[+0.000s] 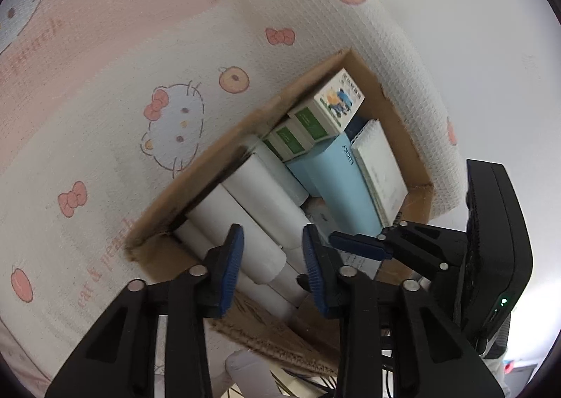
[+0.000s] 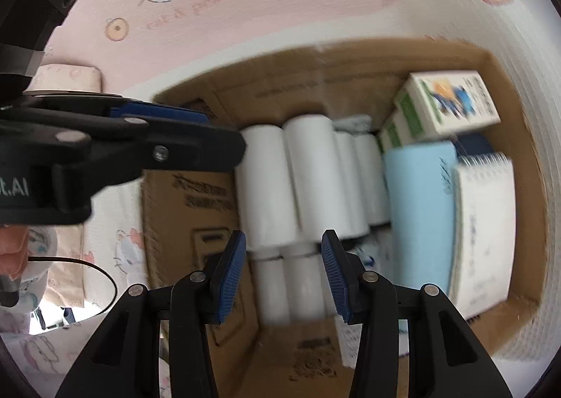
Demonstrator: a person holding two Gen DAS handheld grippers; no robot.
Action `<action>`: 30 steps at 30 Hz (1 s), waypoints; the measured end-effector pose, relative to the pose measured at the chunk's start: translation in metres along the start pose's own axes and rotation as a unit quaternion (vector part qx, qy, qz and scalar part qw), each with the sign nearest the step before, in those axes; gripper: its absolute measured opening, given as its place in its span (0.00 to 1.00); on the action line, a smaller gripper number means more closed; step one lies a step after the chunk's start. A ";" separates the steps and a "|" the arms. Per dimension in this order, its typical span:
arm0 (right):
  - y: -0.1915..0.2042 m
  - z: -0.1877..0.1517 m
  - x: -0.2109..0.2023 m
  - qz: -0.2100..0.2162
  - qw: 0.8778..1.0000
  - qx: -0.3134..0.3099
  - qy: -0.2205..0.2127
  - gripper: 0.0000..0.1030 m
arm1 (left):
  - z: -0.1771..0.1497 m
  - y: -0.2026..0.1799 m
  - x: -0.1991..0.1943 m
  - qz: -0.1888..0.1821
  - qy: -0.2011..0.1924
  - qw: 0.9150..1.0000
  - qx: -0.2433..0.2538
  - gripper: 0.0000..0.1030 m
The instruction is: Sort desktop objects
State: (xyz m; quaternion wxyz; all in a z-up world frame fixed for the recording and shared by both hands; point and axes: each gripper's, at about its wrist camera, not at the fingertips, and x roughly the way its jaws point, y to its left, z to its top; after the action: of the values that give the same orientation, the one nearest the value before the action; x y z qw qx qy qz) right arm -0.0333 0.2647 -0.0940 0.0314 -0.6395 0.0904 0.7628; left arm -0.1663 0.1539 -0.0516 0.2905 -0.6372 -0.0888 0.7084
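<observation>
An open cardboard box holds several white rolls lying side by side. Beside them are a light blue box, a spiral notebook, green-and-white cartons and a cartoon-printed carton. My left gripper hovers over the rolls at the box's near end, open, its pads clear of them. My right gripper hangs open above the rolls, holding nothing. Each gripper shows in the other's view, the left gripper from the side.
The box rests on a pink-and-white cloth printed with cats and peaches. A small patterned roll lies on the cloth left of the box. A person's hand and a thin black cable are at the lower left.
</observation>
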 end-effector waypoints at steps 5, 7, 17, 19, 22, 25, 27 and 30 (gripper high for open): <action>-0.004 -0.010 0.012 0.005 1.000 -0.006 0.013 0.40 | -0.002 -0.007 0.025 0.032 0.017 0.999 0.012 0.21; -0.002 -0.012 0.019 0.004 1.000 -0.018 0.020 0.40 | -0.002 -0.010 0.031 0.045 0.018 0.999 0.021 0.20; -0.009 -0.007 0.036 0.038 0.999 -0.015 0.011 0.19 | 0.005 -0.005 0.033 0.064 0.013 0.998 0.018 0.19; -0.007 -0.007 0.036 0.038 0.999 -0.026 0.009 0.19 | 0.005 -0.007 0.031 0.082 0.008 0.996 0.034 0.19; -0.004 -0.007 0.036 0.035 0.999 -0.030 0.008 0.19 | 0.006 -0.006 0.030 0.088 0.007 0.995 0.046 0.19; 0.000 -0.008 0.035 0.019 0.999 -0.037 0.007 0.19 | 0.005 -0.007 0.029 0.080 0.006 0.996 0.046 0.19; 0.002 -0.009 0.032 0.016 0.999 -0.038 0.010 0.19 | 0.003 -0.010 0.026 0.086 -0.003 0.995 0.053 0.19; 0.011 -0.014 0.020 -0.005 0.999 -0.038 0.002 0.19 | -0.002 -0.017 0.020 0.106 -0.021 0.991 0.073 0.19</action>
State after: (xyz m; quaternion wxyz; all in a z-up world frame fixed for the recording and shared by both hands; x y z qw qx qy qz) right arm -0.0250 0.2504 -0.1149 0.0108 -0.6419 0.0579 0.7645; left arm -0.1601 0.1779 -0.0609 0.2576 -0.6051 0.0252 0.7529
